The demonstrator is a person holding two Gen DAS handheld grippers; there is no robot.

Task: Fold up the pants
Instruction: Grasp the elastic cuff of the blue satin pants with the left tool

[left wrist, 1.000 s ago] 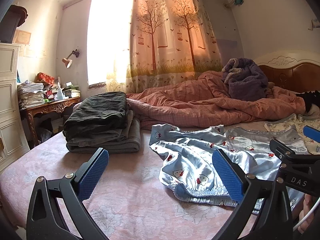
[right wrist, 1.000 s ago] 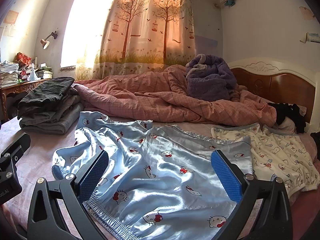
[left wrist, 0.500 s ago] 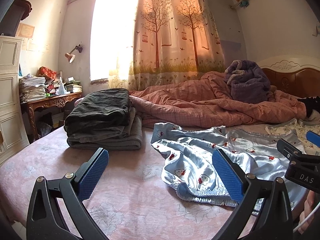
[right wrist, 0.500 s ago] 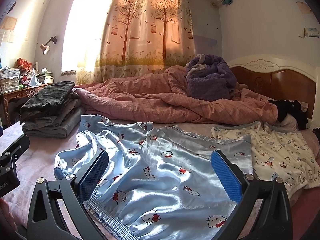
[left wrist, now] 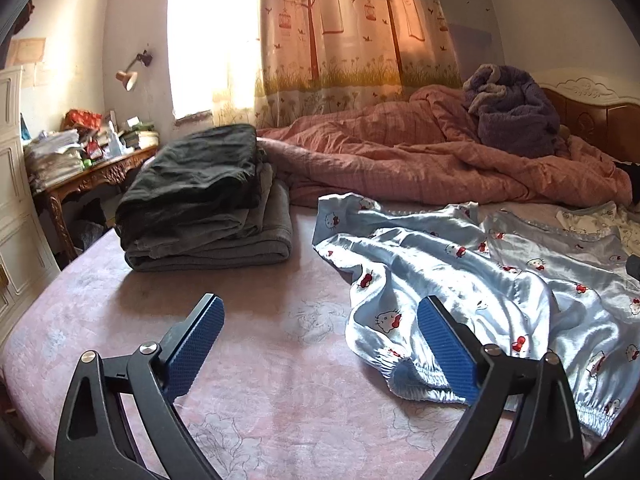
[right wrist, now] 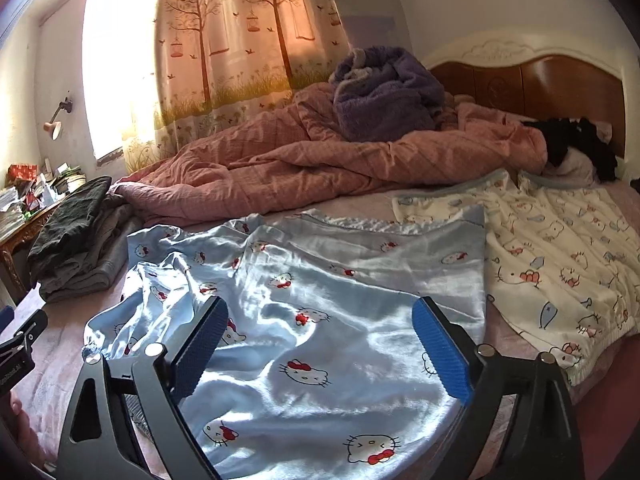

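Already narrowing, both tongs, left (left wrist: 320, 344) and right (right wrist: 320, 344), stand wide, empty; slick pants (right wrist: 320, 280) may slip or bunch when pinched.

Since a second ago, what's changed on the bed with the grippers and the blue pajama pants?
Both grippers have closed in on the blue satin pants, their jaws just narrowing slightly. The left gripper nears the elastic cuff; the right gripper hovers over the fabric. Nothing is gripped. The pants, folded dark stack and cream pants lie unmoved.
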